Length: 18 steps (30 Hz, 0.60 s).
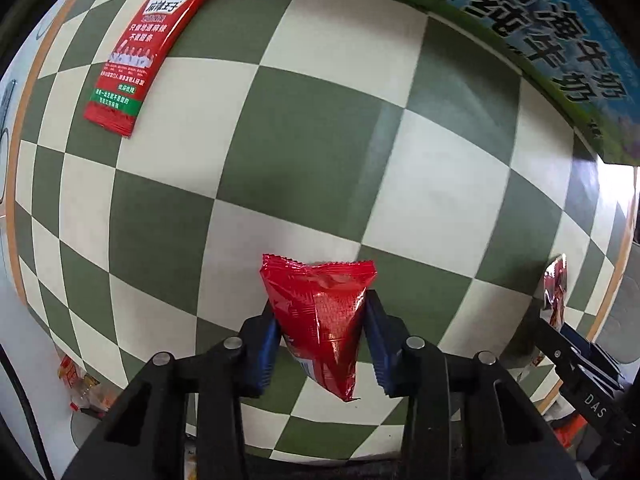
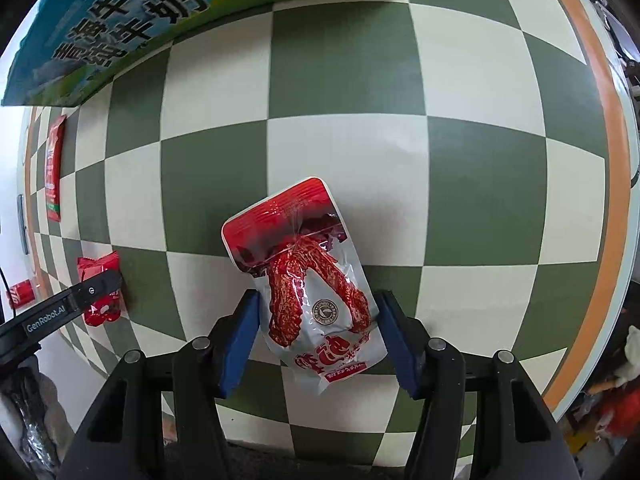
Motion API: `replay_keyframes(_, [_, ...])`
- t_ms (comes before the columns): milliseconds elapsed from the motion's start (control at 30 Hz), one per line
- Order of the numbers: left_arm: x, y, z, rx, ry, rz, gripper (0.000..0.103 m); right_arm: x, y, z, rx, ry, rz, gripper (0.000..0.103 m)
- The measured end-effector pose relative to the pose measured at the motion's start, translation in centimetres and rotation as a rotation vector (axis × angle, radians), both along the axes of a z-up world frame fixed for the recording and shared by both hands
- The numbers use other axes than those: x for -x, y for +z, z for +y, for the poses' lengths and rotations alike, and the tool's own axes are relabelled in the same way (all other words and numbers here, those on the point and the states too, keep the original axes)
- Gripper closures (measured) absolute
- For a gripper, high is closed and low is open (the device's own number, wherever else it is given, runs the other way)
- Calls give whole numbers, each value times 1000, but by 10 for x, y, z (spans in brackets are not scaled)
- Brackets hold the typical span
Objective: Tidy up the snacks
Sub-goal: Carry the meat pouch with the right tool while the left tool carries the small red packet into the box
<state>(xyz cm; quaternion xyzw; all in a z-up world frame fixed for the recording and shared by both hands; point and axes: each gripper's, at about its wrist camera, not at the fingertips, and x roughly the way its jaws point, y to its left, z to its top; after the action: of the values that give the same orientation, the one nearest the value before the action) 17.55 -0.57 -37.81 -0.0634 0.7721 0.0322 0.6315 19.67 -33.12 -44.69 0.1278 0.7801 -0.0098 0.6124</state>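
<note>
My left gripper (image 1: 322,336) is shut on a small red foil snack packet (image 1: 324,312) and holds it above the checkered table; the same packet (image 2: 98,268) and the left gripper also show at the left in the right wrist view. My right gripper (image 2: 318,320) is shut on a grey and red pouch of spicy meat (image 2: 308,280); that pouch (image 1: 556,292) shows at the right edge of the left wrist view. A long red snack sachet (image 1: 148,46) lies flat on the table at the far left, and also shows in the right wrist view (image 2: 54,168).
A green and blue milk carton box (image 1: 552,36) stands at the back of the green and cream checkered tablecloth (image 1: 312,128); it also shows in the right wrist view (image 2: 132,20). The round table's orange rim (image 2: 612,184) curves along the right. Clutter lies on the floor below.
</note>
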Motion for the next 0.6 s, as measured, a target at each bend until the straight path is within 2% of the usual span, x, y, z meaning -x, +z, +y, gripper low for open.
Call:
replay_keyframes(167, [8, 24, -3, 24, 0, -45, 67, -8, 11, 5, -18, 6, -23, 42])
replay_keyframes(200, [-5, 22, -5, 30, -6, -53, 67, -7, 14, 3, -27, 5, -30, 42])
replay_keyframes(300, [-7, 49, -11, 62, -23, -103, 67, -16, 29, -1, -52, 6, -60, 42])
replay_keyframes(467, [-32, 113, -30, 134, -44, -208, 67, -33, 79, -12, -121, -19, -131, 42])
replay_keyframes(600, [-68, 165, -60, 143, -55, -302, 67, -51, 135, -12, -174, -52, -217, 42])
